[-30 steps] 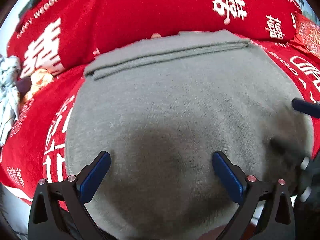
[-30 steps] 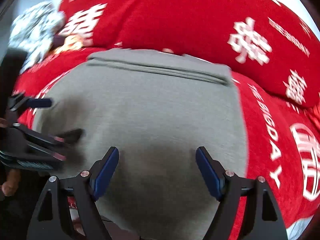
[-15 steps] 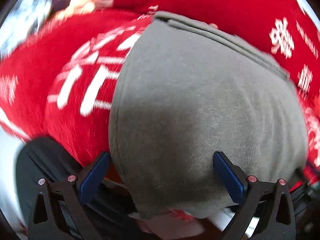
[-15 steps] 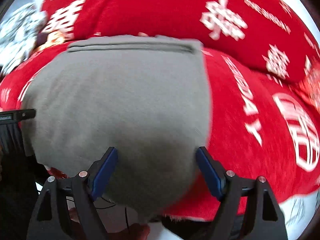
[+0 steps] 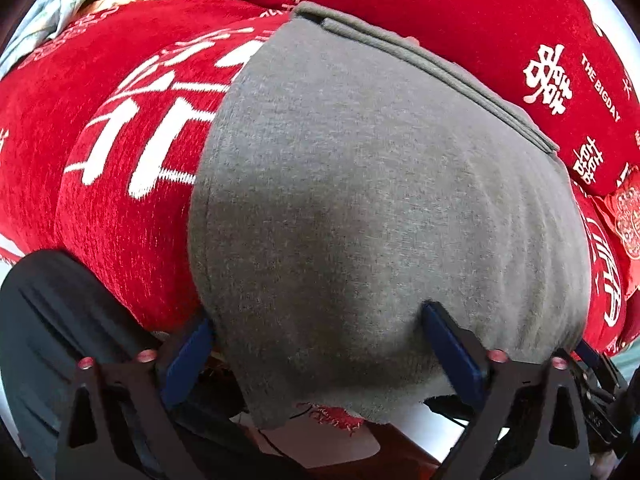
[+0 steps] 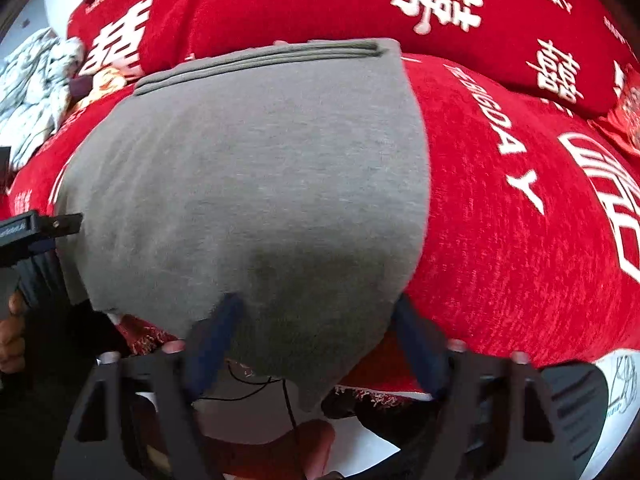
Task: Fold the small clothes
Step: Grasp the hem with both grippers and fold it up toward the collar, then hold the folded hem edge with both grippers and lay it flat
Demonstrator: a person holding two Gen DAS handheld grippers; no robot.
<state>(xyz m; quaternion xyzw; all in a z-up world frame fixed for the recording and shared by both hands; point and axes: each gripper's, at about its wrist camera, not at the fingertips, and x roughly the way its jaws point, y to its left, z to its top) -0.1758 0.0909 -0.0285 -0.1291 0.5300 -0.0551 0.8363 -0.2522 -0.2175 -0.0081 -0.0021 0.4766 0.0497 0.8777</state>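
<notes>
The grey garment is lying flat on the red cover, with its far edge already doubled into a stacked band against the red back cushion. All positions below are given relative to the garment.

The near hem of the garment is hanging over the front edge of the cover, and both tools are working at that hem. The left gripper is sitting at the garment's near left corner: one blue pad is lying just outside the left side seam, the other is resting on the cloth further in, so the corner is lying between the jaws. The jaws are standing wide and are closing; the pads are not yet pinching the fabric.

The right gripper is sitting at the garment's near right corner. Its jaws are also closing, with the corner of the hem between them; one pad is lying on the cloth, the other is at the right edge. No firm clamp is showing yet.

The long axis of the hem is running from one tool to the other, and the doubled band is lying parallel to it on the far side. The garment body is extending straight ahead of both tools, away from the person. Each hand is nearer to its own corner. Judged from this layout, the coming move is depending on both corners being carried forward together, keeping the hem parallel to the band.
</notes>
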